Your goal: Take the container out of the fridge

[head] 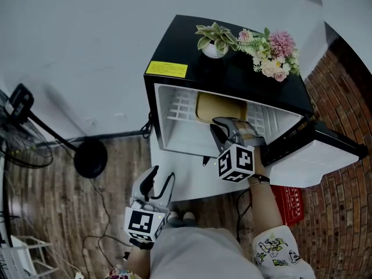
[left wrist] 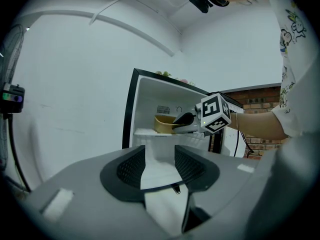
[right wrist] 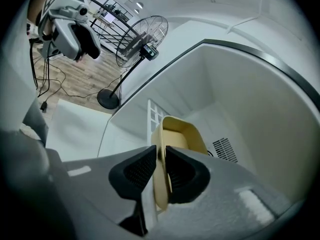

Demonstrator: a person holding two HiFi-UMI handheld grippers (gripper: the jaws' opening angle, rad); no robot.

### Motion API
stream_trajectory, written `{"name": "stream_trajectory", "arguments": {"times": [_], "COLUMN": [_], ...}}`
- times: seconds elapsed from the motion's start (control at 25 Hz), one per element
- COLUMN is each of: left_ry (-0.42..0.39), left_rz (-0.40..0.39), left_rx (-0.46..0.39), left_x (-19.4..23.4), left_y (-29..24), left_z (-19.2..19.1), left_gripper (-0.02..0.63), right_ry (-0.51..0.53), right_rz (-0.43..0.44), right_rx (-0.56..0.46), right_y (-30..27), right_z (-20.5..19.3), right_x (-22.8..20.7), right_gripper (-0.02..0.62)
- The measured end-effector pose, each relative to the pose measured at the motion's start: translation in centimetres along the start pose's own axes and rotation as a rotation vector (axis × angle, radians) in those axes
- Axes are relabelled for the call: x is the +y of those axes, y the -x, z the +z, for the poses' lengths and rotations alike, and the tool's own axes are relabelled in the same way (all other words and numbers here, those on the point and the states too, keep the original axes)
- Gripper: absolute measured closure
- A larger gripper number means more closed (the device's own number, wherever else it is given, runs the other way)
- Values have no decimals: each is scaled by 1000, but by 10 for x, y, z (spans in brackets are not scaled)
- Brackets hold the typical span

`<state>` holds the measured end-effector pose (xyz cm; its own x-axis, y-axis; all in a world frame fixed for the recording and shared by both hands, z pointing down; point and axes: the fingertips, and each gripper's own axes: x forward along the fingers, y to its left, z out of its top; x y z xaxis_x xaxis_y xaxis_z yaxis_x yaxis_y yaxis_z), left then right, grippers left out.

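1. A plain white wall takes up the left and back of the room.
2. A red brick wall runs down the right side.
3. The floor is brown wood planks. A dark cable lies along the foot of the white wall.
4. A standing fan stands at the left on a round black base.
5. A red crate sits near the brick wall.
6. A white wire rack shows at the lower left.
7. In the right gripper view, ceiling lights glow far off.

The right tool grips the near wall of the yellow container, one jaw inside, one outside. The container rests on the white shelf of the fridge. A fan stands beyond it, leftward.
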<state>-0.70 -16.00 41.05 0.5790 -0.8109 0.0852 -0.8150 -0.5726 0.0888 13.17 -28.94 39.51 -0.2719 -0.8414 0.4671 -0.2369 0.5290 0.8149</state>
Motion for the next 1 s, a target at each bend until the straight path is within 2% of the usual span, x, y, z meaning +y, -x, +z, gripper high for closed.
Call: {"name": "stream_trajectory", "arguments": {"times": [0.32, 1.0], "left_ry": [0, -19], "left_rz": [16, 34], "left_rx": [-1, -17], "left_x": [3, 4], "left_y": [4, 13], "left_z": [2, 10], "left_gripper": [430, 430], "right_ry": [7, 14], "right_rz": [12, 21], "right_rx": [3, -32], "right_y": [3, 19], "right_z": [-2, 11], "right_x": [4, 6], "right_gripper": [572, 577]}}
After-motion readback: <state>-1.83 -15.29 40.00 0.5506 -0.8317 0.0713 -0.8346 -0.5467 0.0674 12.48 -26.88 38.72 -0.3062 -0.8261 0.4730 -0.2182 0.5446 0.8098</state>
